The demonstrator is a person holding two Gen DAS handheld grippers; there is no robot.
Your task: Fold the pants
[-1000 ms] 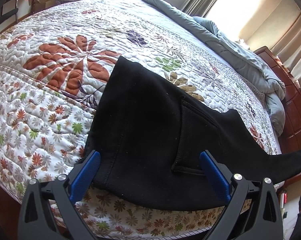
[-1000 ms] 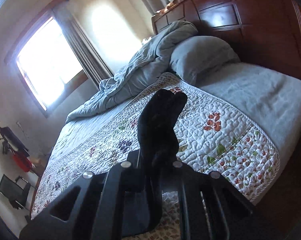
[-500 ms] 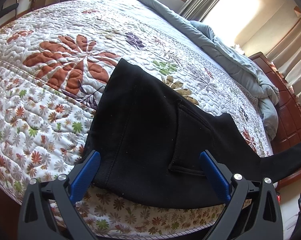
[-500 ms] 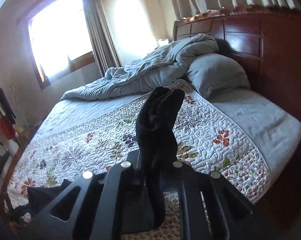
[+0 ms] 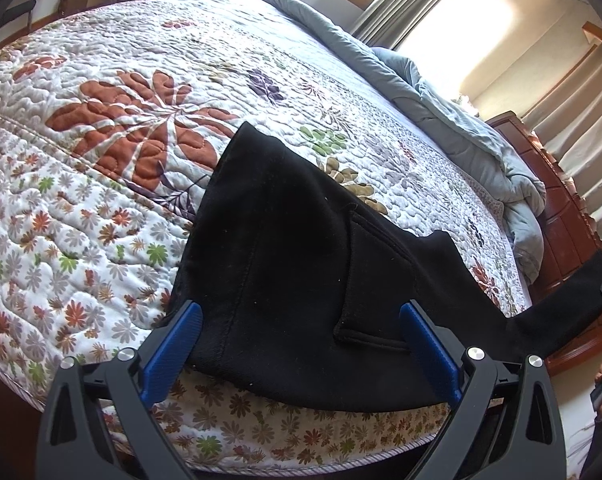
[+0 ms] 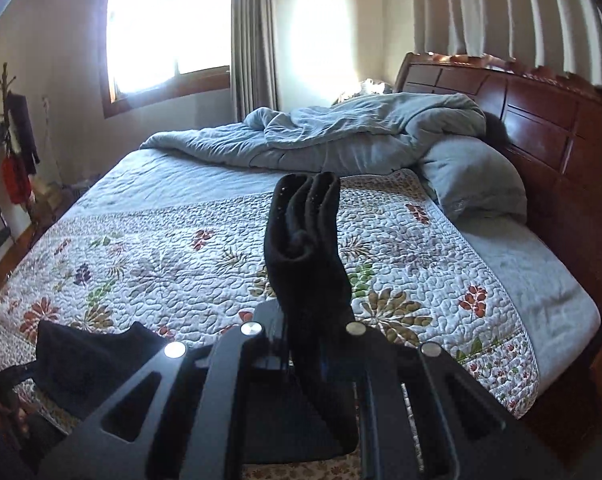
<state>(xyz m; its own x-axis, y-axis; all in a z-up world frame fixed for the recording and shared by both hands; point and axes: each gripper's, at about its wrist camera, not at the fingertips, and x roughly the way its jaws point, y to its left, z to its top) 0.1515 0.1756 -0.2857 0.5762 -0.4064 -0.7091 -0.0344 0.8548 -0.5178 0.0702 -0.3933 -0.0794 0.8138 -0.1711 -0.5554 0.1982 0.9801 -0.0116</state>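
Note:
Black pants [image 5: 301, 264] lie with their waist end on the floral quilt [image 5: 101, 128], near the bed's front edge. The legs stretch off to the right, up to my right gripper. My left gripper [image 5: 299, 340] is open, its blue pads [image 5: 173, 344] either side of the waist part, just above it. My right gripper [image 6: 301, 344] is shut on the bunched leg ends of the pants [image 6: 305, 248], which stick up in front of it. The waist end shows at the lower left of the right wrist view [image 6: 85, 364].
A crumpled grey duvet [image 6: 341, 136] and a grey pillow [image 6: 469, 176] lie at the head of the bed by the dark wooden headboard [image 6: 541, 120]. A window with curtains [image 6: 161, 28] is behind. A coat stand [image 6: 13, 144] stands at the left.
My right gripper has swung with the leg ends, its view levelling out from tilted to face the bed and headboard. The left gripper has barely moved over the waist.

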